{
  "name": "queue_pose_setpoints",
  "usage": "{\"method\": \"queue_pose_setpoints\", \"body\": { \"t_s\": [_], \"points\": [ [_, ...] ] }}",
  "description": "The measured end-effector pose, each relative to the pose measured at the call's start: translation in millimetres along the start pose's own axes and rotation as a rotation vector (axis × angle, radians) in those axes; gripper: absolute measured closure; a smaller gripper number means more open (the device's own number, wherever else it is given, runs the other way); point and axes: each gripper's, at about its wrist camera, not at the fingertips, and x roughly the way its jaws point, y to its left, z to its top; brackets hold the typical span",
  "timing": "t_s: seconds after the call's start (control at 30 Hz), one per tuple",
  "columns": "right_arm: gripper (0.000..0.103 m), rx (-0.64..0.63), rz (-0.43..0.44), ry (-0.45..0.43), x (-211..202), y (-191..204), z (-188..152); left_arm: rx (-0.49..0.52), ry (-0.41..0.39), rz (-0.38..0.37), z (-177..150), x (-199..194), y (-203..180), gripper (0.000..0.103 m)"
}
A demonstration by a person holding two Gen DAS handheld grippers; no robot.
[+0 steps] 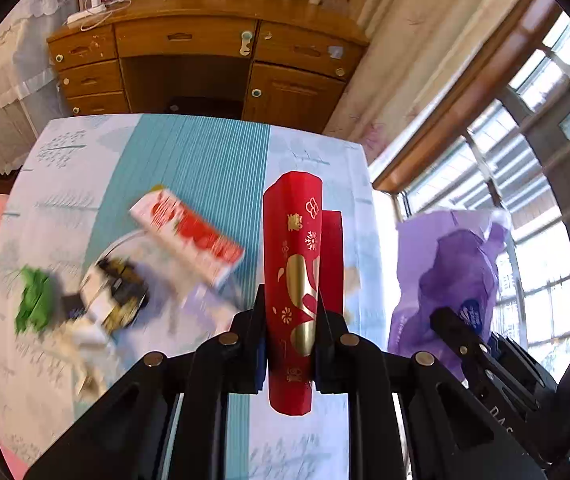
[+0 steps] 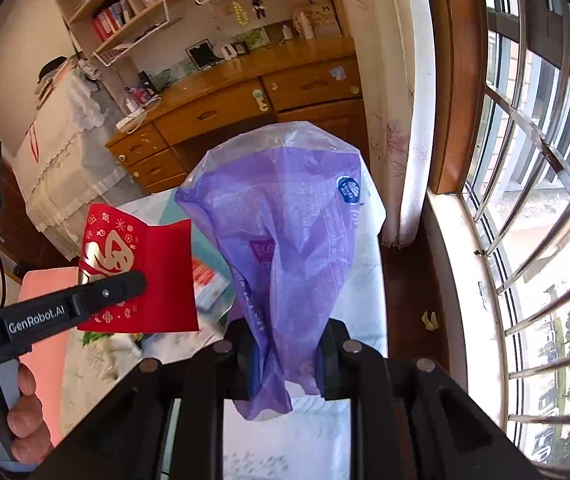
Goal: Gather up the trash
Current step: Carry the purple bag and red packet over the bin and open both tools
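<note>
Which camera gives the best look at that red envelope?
The right wrist view: the red envelope shows its broad face and gold design. The left wrist view sees it nearly edge-on, clamped in the left gripper.

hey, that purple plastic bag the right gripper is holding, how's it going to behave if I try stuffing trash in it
Probably floppy: the purple bag hangs crumpled from the right gripper, pinched at one bunch. Its film looks thin and translucent, so likely light and apt to sway. Its mouth may not stay open for the red envelope without help.

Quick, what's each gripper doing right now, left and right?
Left gripper: closed on the red envelope.
Right gripper: closed on the purple bag.
</note>
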Motion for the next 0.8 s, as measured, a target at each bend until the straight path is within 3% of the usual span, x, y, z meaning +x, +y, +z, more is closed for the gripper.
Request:
{"method": "queue_pose_setpoints", "body": {
  "t_s": [0.47,0.8],
  "points": [
    [0.083,0.013,-0.013,-0.062,-117.8,130.8,-164.4,0.14,-0.073,-0.084,-172.1,-158.9,85.1,0.089],
    [0.083,0.039,-0.064,-0.011,-163.6,199.9,-289.1,0.197,-0.062,-0.114,-288.8,-218.3,159.6,0.089]
  ]
}}
